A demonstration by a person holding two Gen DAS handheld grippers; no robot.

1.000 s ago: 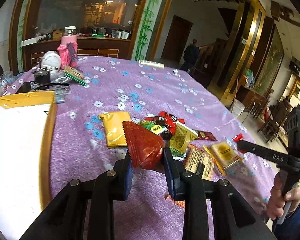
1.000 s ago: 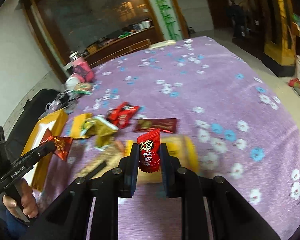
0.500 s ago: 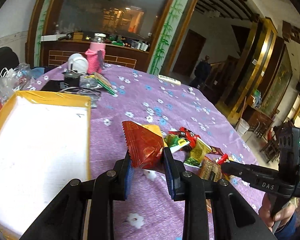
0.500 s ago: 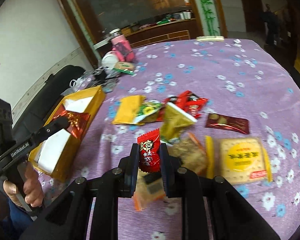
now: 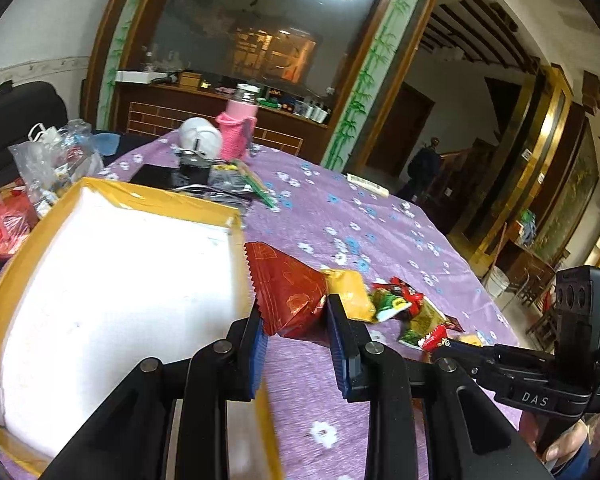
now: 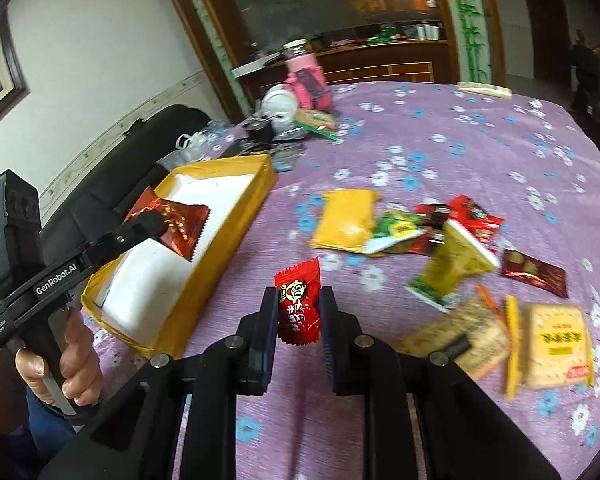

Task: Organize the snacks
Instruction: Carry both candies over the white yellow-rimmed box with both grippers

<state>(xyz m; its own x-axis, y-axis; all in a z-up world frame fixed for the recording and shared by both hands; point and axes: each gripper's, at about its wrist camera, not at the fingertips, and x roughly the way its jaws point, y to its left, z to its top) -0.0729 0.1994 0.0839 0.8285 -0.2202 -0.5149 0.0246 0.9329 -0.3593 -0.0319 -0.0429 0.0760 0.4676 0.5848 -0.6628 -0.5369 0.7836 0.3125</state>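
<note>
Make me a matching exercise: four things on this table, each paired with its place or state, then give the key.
1. dark red foil packet
2. small red candy
3. yellow packet
4. yellow box

A. lying flat on the purple cloth
B. clamped in the right gripper
C. open, white inside
D. clamped in the left gripper

Pairs: 1-D, 2-B, 3-A, 4-C
</note>
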